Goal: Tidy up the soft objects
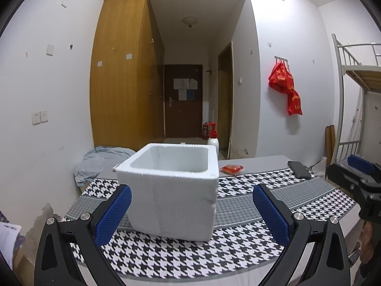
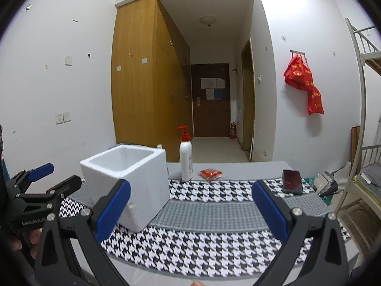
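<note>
1. the red packet (image 2: 211, 174), seemingly the soft thing to tidy, lies on the table (image 2: 250, 169) past the houndstooth cloth (image 2: 190, 245), near the pump bottle (image 2: 186, 160).
2. the foam box (image 1: 171, 186) stands open-topped on the cloth, likely the bin for it.
3. left gripper (image 1: 191, 211) is spread wide and empty, facing the box.
4. right gripper (image 2: 190, 209) gapes empty too, pointed toward the packet; a phone (image 2: 292, 181) lies well aside.

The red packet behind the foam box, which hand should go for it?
Probably the right gripper: it is open, with a clear path to the red packet. The foam box stands before the left gripper.
</note>
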`<state>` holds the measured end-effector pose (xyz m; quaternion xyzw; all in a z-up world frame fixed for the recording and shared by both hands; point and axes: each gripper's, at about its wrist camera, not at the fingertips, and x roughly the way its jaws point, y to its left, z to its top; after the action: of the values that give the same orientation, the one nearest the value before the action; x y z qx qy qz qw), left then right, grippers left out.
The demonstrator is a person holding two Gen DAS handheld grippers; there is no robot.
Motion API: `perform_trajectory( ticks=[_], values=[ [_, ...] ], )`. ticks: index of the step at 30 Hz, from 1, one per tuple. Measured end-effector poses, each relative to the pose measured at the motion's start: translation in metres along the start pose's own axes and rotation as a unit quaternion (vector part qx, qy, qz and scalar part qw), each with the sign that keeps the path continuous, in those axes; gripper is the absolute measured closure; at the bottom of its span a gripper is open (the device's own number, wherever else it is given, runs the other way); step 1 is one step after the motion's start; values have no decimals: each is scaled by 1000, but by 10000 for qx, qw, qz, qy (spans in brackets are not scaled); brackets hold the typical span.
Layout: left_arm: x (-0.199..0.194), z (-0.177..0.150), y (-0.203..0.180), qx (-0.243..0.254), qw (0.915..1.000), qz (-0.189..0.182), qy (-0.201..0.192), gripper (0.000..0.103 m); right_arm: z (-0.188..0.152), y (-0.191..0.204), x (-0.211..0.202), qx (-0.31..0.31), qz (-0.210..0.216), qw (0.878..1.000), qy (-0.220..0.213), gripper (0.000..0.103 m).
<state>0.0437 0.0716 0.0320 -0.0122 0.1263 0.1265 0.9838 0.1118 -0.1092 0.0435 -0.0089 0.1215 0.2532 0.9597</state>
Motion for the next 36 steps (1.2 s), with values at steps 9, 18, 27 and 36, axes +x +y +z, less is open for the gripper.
perform_trajectory(
  ticks=[9, 18, 27, 36],
  values=[
    [-25, -36, -2, -10, 9998, 141, -137, 1, -40, 5, -22, 94, -44, 9999, -18, 0],
    [-51, -59, -6, 25, 9998, 166, -130, 1, -67, 16, -50, 11, -90, 9999, -54, 0],
    [-69, -58, -5, 37, 9995, 193, -264, 1, -69, 21, -67, -32, -46, 9999, -123, 0],
    [-66, -59, -4, 50, 9995, 187, -230, 1, -72, 20, -66, -47, -53, 9999, -85, 0]
  ],
)
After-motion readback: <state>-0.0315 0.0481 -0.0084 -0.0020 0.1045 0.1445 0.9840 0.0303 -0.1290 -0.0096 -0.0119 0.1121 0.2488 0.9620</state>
